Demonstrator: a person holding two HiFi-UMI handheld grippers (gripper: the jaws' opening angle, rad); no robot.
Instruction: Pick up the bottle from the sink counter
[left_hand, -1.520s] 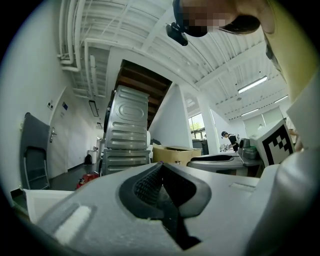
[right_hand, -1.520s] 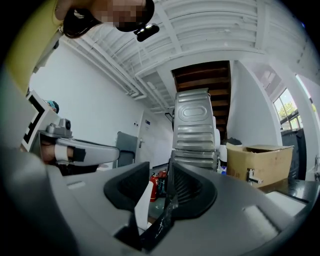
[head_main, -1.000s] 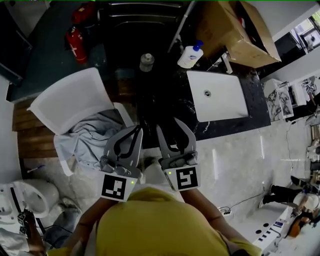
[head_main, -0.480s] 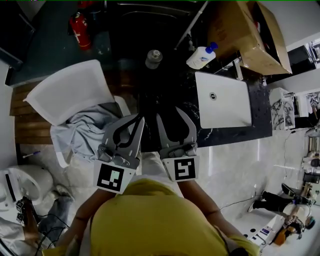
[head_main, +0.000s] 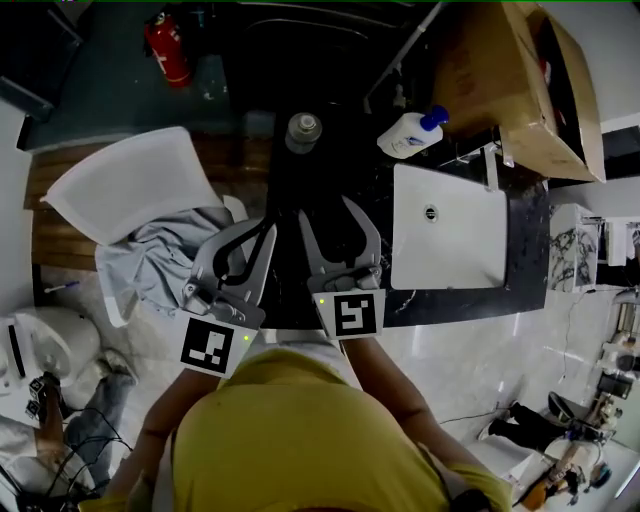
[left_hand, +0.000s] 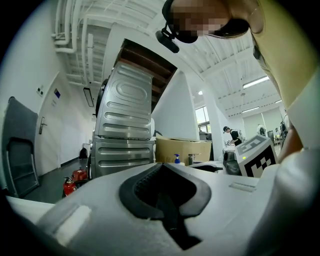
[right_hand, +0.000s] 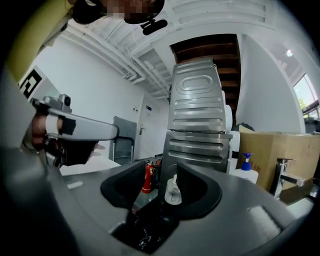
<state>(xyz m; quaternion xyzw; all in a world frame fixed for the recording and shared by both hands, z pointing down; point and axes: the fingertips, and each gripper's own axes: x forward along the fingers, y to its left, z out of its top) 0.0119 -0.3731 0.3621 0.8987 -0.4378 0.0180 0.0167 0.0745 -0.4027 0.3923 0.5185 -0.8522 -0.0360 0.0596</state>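
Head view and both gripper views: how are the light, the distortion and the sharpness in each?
Head view: dim and wide-angle, edges bent; the black counter swallows detail, the white sink stands out bright. Left gripper view: fisheye circle with black corners, bright ceiling, near foreground soft. Right gripper view: same fisheye; the bottle is small yet fairly sharp.

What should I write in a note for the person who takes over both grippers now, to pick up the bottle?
Left gripper: shut, empty.
Right gripper: open, its fingers have just been opening, nothing gripped.
Small clear bottle: upright on the dark counter, ahead of the right one, in line with the gap between its fingers, untouched.
Done: nothing picked up yet.
Left: reach forward, close on the bottle, lift it.
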